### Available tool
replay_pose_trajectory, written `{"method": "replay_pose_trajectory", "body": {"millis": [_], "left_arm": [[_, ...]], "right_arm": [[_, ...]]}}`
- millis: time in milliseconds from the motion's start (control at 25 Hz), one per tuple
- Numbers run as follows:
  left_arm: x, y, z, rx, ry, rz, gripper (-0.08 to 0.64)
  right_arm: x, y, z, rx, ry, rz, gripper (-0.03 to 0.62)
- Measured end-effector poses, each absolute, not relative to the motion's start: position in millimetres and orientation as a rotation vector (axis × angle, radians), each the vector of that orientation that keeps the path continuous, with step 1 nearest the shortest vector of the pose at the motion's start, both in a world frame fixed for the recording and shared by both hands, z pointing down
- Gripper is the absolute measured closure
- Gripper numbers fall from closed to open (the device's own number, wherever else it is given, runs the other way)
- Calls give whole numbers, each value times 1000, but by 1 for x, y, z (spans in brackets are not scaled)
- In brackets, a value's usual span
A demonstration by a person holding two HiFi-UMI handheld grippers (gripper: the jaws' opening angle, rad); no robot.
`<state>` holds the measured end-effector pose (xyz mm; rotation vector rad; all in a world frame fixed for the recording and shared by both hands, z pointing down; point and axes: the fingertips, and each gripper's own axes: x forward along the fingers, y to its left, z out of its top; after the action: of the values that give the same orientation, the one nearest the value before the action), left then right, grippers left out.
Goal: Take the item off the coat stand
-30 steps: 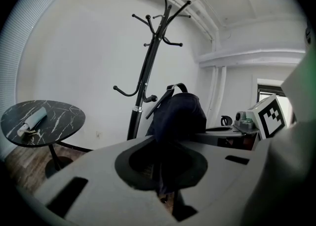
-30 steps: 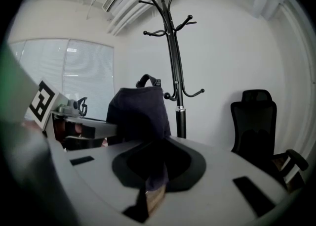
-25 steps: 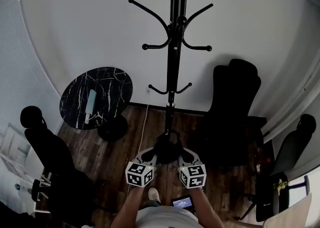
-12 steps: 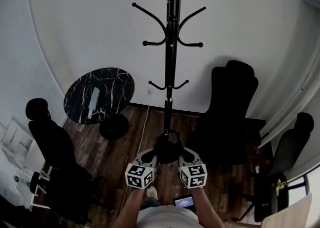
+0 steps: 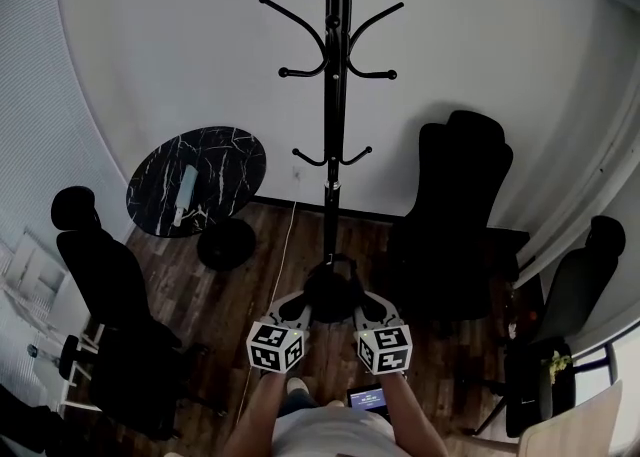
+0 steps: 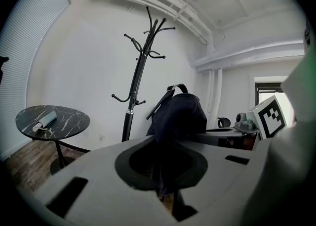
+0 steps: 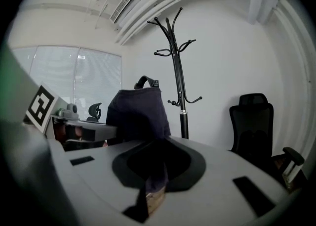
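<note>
While abreast, left hand-held gripper [image 5: 301, 307] and right hand-held gripper [image 5: 364, 306] tight on bag [image 5: 333, 288].

A dark, rounded bag [image 5: 333, 292] with a loop handle on top is off the coat stand [image 5: 334, 95], upright and low down near the stand's foot. The stand is black, slim and upright, with tiers of curved hooks.
</note>
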<state>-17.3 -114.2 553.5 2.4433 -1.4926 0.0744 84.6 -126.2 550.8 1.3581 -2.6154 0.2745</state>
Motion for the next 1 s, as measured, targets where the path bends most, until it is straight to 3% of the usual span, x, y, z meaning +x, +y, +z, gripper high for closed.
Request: {"method": "replay_pose_trajectory", "body": {"millis": [1000], "left_arm": [[-28,-109,565,2421,-1495,102,529]], "right_arm": [[75,-121,563,1314,-2604,297,564]]}}
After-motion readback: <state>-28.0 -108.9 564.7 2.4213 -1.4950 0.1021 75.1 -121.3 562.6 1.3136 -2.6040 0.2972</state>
